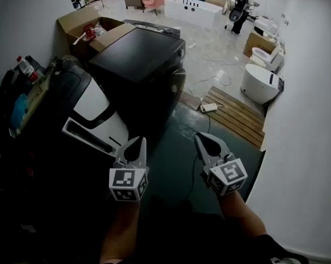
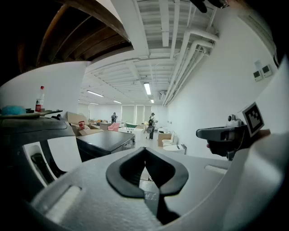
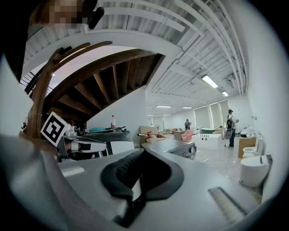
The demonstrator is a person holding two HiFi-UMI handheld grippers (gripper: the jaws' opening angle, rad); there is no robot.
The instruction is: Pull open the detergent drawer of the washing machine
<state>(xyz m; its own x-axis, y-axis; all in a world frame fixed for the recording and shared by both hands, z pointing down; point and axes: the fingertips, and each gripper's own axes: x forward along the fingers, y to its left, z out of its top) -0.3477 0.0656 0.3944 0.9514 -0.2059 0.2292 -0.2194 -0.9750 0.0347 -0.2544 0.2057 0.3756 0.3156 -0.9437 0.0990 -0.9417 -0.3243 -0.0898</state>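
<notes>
Left gripper (image 1: 138,141) and right gripper (image 1: 201,138) both clenched, empty; washing machine (image 1: 137,56) at eleven o'clock, apart; unparted jaws could glance off its drawer

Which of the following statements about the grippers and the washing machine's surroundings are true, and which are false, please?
1. The left gripper and the right gripper are both shut, with nothing between their jaws. True.
2. In the head view, a red-capped bottle stands to the left of the washing machine. True.
3. The left gripper is touching the washing machine. False: it is held in the air, apart from the machine.
4. The wooden slats lie on top of the washing machine. False: they lie on the floor to its right.
</notes>
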